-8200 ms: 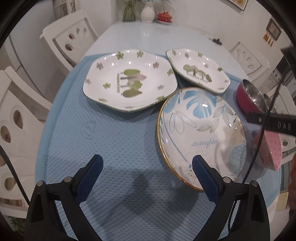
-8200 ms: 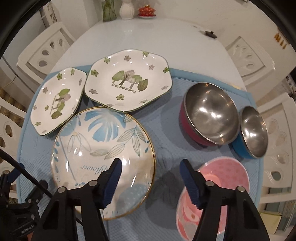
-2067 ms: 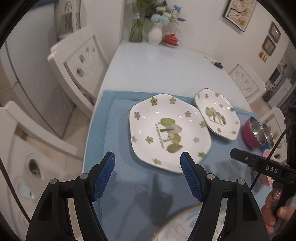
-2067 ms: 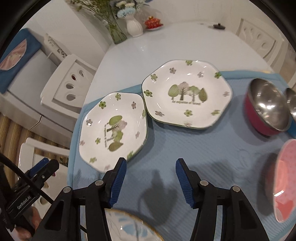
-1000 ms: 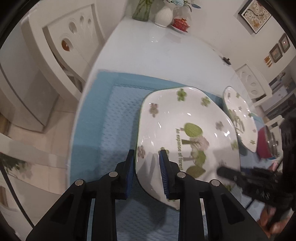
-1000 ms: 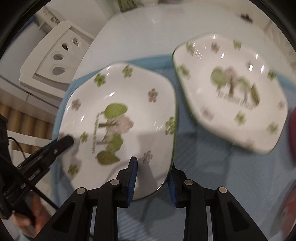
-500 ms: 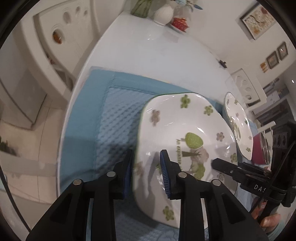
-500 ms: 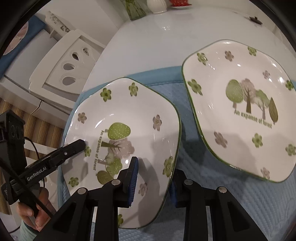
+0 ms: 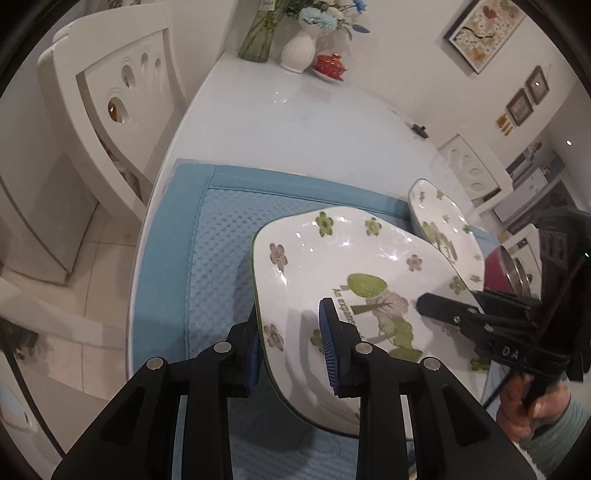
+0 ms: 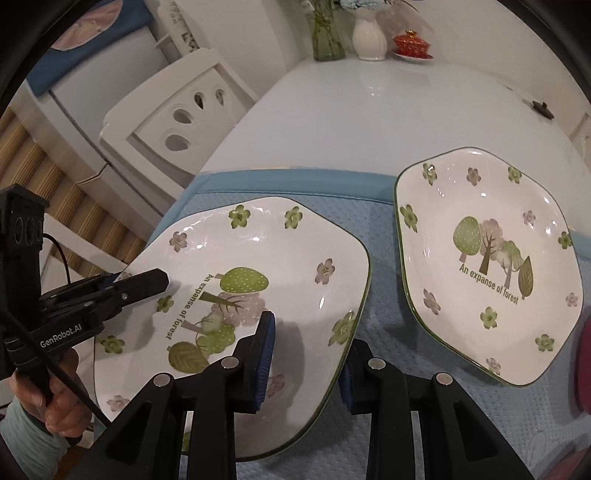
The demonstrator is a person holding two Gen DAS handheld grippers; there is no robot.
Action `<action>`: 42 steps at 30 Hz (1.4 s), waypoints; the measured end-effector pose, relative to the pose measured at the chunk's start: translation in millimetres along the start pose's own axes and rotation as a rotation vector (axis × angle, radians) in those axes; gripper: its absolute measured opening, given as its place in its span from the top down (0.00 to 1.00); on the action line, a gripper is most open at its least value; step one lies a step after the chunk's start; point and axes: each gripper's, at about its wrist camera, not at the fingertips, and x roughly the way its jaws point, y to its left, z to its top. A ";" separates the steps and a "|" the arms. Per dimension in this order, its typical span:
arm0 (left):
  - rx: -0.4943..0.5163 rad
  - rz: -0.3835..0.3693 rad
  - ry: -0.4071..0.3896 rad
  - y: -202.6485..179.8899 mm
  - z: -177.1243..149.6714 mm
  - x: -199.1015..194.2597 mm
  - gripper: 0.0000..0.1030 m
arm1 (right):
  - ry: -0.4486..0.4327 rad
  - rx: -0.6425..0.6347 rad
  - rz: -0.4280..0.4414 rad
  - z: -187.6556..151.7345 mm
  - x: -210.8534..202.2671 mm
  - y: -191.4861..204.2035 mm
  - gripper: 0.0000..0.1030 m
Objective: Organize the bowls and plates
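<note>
A white plate with tree and flower print (image 10: 236, 280) is gripped at two edges and is tilted above the blue mat (image 9: 221, 258). Its left edge is pinched by the left claw (image 9: 291, 347), one blue pad set on the upper face and the other under the rim. Its near right edge is pinched by the right claw (image 10: 306, 354) in the same way, one pad on the printed face, the other beneath the rim. Both claws are narrowed onto the plate's thin wall. A second plate of the same pattern (image 10: 487, 266) is seen just beside it on the mat, to its right, not touched by either claw. Past that plate a red bowl with a steel lining (image 9: 498, 269) is partly visible. The mat lies on a pale table (image 10: 388, 110), and a white vase (image 10: 369, 33), a glass vase (image 9: 258, 33) and a small red lidded cup (image 10: 412, 40) stand at its far end. White chairs (image 9: 125, 96) stand alongside.
</note>
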 end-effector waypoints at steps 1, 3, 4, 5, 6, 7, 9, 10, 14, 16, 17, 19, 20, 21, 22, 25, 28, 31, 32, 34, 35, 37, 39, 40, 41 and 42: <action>0.008 0.002 -0.005 -1.3 -2.5 -2.7 0.76 | -0.003 -0.009 0.000 0.1 -0.8 1.2 0.71; 0.021 -0.002 -0.019 -5.5 -5.2 -9.0 0.76 | -0.008 -0.017 0.003 -0.4 -3.9 2.9 0.71; 0.024 -0.007 -0.025 -6.6 -6.0 -12.7 0.76 | -0.015 -0.023 0.001 -0.6 -6.7 4.3 0.71; 0.030 -0.013 -0.033 -8.3 -6.5 -18.0 0.77 | -0.021 -0.030 0.000 -3.5 -11.7 3.5 0.71; 0.038 -0.016 -0.039 -10.8 -7.0 -22.2 0.77 | -0.028 -0.035 0.000 -4.2 -15.8 4.6 0.71; 0.047 -0.015 -0.043 -12.8 -7.5 -25.9 0.77 | -0.035 -0.039 0.000 -5.1 -20.2 5.9 0.71; 0.066 -0.014 -0.054 -18.8 -9.0 -35.4 0.77 | -0.049 -0.048 -0.006 -9.8 -30.8 8.1 0.71; 0.071 -0.016 -0.060 -21.1 -10.8 -40.3 0.77 | -0.056 -0.051 -0.008 -12.3 -37.1 9.3 0.71; 0.072 -0.033 -0.088 -32.6 -19.4 -63.2 0.77 | -0.084 -0.064 -0.028 -23.1 -63.0 17.2 0.71; 0.079 -0.036 -0.107 -40.6 -24.8 -77.6 0.77 | -0.097 -0.067 -0.033 -28.6 -77.1 21.2 0.71; 0.083 -0.037 -0.116 -43.6 -27.2 -84.0 0.77 | -0.104 -0.069 -0.035 -32.1 -84.5 22.9 0.71; 0.091 -0.037 -0.132 -51.5 -34.1 -97.7 0.77 | -0.121 -0.070 -0.038 -40.8 -100.0 28.5 0.71; 0.095 -0.037 -0.139 -55.5 -38.7 -104.9 0.77 | -0.128 -0.069 -0.039 -45.2 -106.2 30.4 0.71; 0.097 -0.036 -0.144 -58.7 -43.6 -110.6 0.77 | -0.135 -0.065 -0.039 -52.3 -115.1 32.8 0.71; 0.097 -0.035 -0.148 -62.0 -47.8 -115.9 0.77 | -0.138 -0.064 -0.039 -57.1 -120.2 34.0 0.71; 0.092 -0.033 -0.150 -71.3 -65.7 -129.7 0.77 | -0.139 -0.059 -0.038 -77.6 -136.1 39.0 0.71; 0.084 -0.023 -0.147 -80.3 -86.8 -140.9 0.76 | -0.129 -0.057 -0.024 -104.2 -149.2 42.2 0.71; 0.060 -0.018 -0.131 -88.1 -112.2 -149.0 0.77 | -0.110 -0.052 -0.010 -131.3 -158.5 43.9 0.71; 0.053 -0.019 -0.123 -90.4 -121.2 -150.4 0.77 | -0.103 -0.051 -0.009 -139.4 -160.6 44.2 0.71; 0.042 -0.017 -0.102 -94.3 -137.4 -150.8 0.77 | -0.084 -0.051 -0.007 -159.0 -164.1 44.4 0.71; 0.037 -0.016 -0.090 -96.2 -146.1 -150.3 0.77 | -0.073 -0.051 -0.005 -167.6 -164.7 44.3 0.71; 0.032 -0.009 -0.068 -99.3 -163.0 -148.8 0.77 | -0.046 -0.045 0.004 -187.3 -164.2 42.4 0.71; 0.030 0.005 -0.046 -102.6 -180.8 -146.2 0.77 | -0.023 -0.041 0.010 -203.7 -162.2 40.5 0.71; 0.030 0.012 -0.038 -103.5 -189.4 -145.0 0.77 | -0.010 -0.037 0.015 -213.0 -160.5 39.3 0.71; 0.029 0.016 -0.032 -104.6 -197.2 -145.0 0.77 | -0.001 -0.035 0.019 -220.1 -159.2 38.7 0.71; 0.027 0.019 -0.025 -104.6 -203.6 -143.9 0.76 | 0.007 -0.034 0.022 -227.0 -157.6 38.4 0.71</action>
